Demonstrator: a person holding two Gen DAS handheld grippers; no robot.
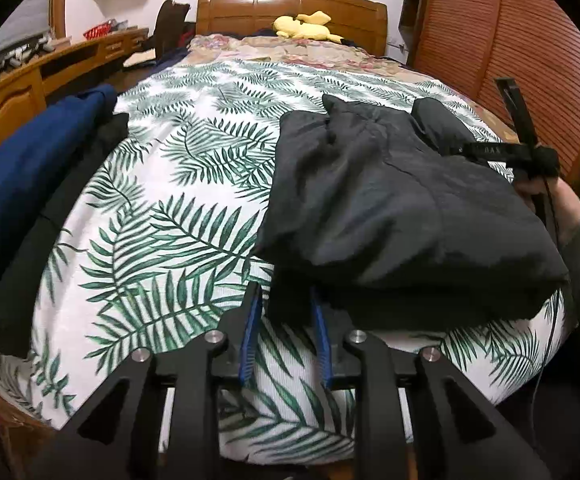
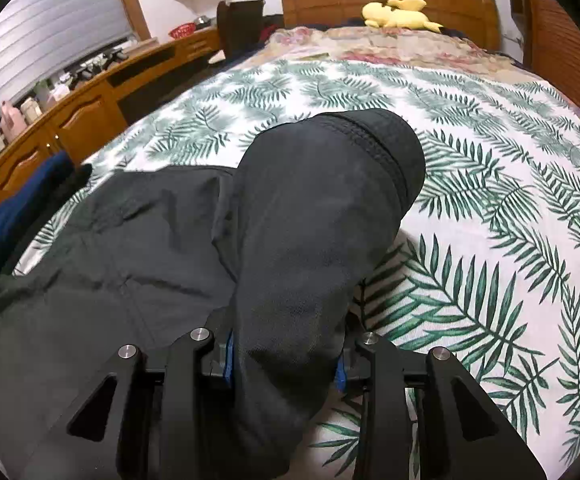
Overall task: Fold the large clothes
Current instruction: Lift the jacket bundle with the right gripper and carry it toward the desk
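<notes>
A large black jacket (image 1: 402, 208) lies partly folded on the leaf-print bed cover (image 1: 177, 208). My left gripper (image 1: 285, 300) is open at the jacket's near left corner, its fingertips touching or under the hem. My right gripper (image 2: 285, 344) has a thick fold of the jacket (image 2: 314, 208) between its fingers, which are mostly hidden by the cloth. In the left wrist view the right gripper (image 1: 530, 156) shows at the jacket's right edge with the hand behind it.
A blue garment (image 1: 25, 184) and a black one (image 1: 49, 232) are stacked at the bed's left edge. A wooden desk (image 2: 89, 108) runs along the left. A yellow plush toy (image 2: 398, 14) lies by the headboard. A slatted wooden wardrobe (image 1: 510, 60) stands right.
</notes>
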